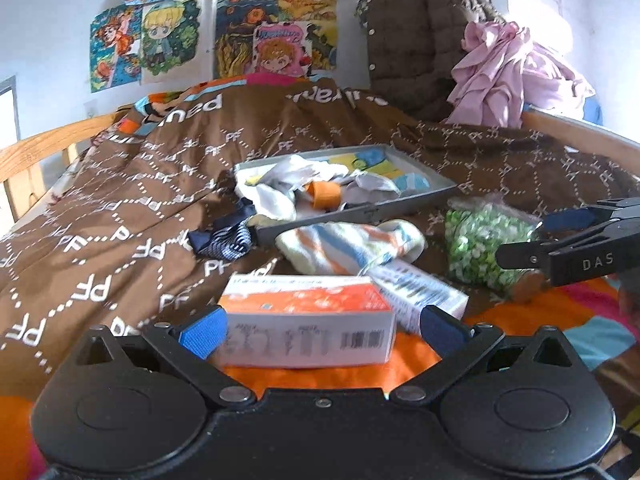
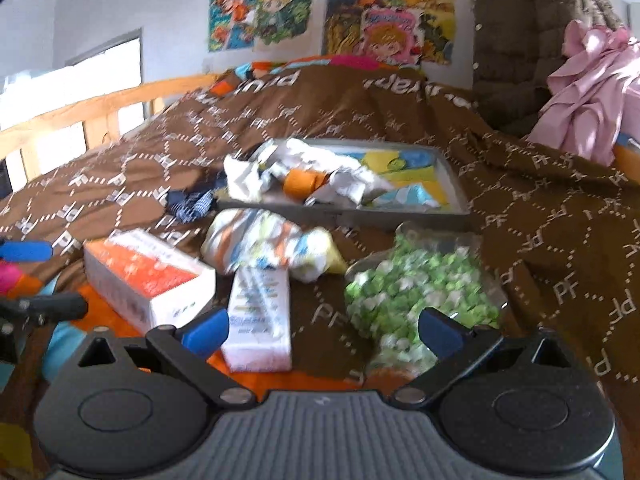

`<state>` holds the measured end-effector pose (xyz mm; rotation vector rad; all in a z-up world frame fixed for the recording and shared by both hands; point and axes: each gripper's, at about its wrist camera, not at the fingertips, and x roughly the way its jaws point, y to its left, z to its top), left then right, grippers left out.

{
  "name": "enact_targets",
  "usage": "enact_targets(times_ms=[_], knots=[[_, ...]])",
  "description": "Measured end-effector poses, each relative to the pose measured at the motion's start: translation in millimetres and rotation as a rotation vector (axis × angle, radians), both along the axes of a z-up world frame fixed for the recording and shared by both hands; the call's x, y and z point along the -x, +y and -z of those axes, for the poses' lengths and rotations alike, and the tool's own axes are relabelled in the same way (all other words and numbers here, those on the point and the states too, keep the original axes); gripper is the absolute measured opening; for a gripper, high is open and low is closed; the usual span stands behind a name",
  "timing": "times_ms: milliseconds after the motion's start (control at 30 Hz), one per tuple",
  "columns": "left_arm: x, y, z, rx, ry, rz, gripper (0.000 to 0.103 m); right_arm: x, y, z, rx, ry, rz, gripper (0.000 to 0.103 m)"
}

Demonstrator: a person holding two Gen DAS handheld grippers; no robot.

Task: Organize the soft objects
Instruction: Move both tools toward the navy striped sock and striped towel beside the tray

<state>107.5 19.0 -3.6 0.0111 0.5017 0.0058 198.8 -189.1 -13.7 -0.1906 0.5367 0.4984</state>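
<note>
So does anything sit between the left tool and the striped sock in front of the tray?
Yes. The orange-and-white box lies right between the open left tool and the striped sock; a second white box lies beside it.

A sock (image 1: 352, 246) lies before the tray (image 1: 416, 198), between a box (image 1: 308, 320) and bag (image 1: 480, 244).

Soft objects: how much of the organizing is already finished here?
Done: several crumpled socks lie in the grey tray. In hand: nothing; left gripper and right gripper are open. Left: the striped sock and the navy sock lie outside the tray.
</note>
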Motion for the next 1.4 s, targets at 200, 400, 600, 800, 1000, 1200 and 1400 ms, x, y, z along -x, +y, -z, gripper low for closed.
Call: enact_targets(times_ms=[200,400,600,800,1000,1200,1400], knots=[[8.1,9.3,3.0,0.007,0.026,-0.065,0.102,12.7,11.9,2.4,0.014,0.003,-0.065,0.103],[9.8,11.1,2.1,0.000,0.030,-0.079,0.102,18.5,15.7,1.0,0.011,-0.018,-0.091,0.103],[9.1,17.4,1.2,0.003,0.032,-0.083,0.102,19.8,14.9,-1.8,-0.013,-0.034,-0.102,0.103],[-3.6,33.9,-6.8,0.073,-0.009,-0.094,0.102,11.7,19.7,-9.7,-0.028,-0.070,-0.088,0.103],[-21.1,49.4,-17.4,0.095,-0.023,-0.102,0.102,-9.2,36.2,-17.4,-0.025,-0.091,-0.097,0.103],[-53.3,67.7,-34.3,0.095,-0.004,-0.073,0.102,-57.2,70.9,-24.7,0.034,-0.110,-0.175,0.103],[-90.3,89.8,-33.3,0.075,0.019,-0.050,0.102,-100.7,94.3,-17.4,0.074,-0.107,-0.197,0.103]])
